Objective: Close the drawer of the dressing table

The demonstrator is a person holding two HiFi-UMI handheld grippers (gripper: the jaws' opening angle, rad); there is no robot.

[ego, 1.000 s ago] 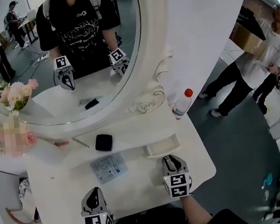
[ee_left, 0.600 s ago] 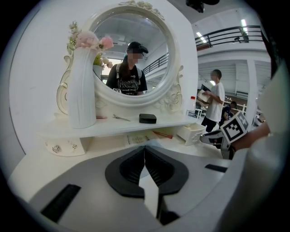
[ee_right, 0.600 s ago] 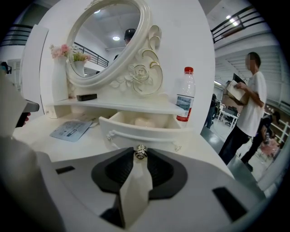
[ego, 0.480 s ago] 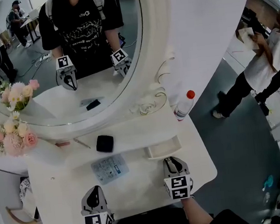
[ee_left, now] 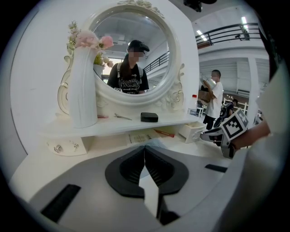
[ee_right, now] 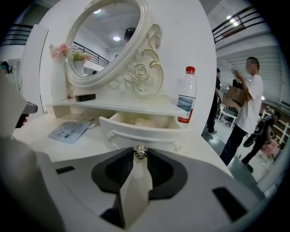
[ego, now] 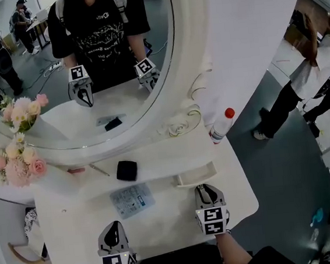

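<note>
The dressing table's small white drawer stands pulled out under the shelf at the right, a pale thing inside it. My right gripper is right at its front, shut on the drawer's small crystal knob, which sits between the jaw tips. In the right gripper view the drawer front fills the middle. My left gripper hovers over the tabletop near the front left edge, jaw tips together, holding nothing. In the left gripper view the open drawer lies to the right.
On the shelf lie a black case and a thin pin, with a flower vase at the left. A printed leaflet lies on the tabletop. A red-capped bottle stands right of the oval mirror. A person walks by.
Both grippers and the drawer stay where they were. Only the person in the aisle at the right has shifted and turned.
</note>
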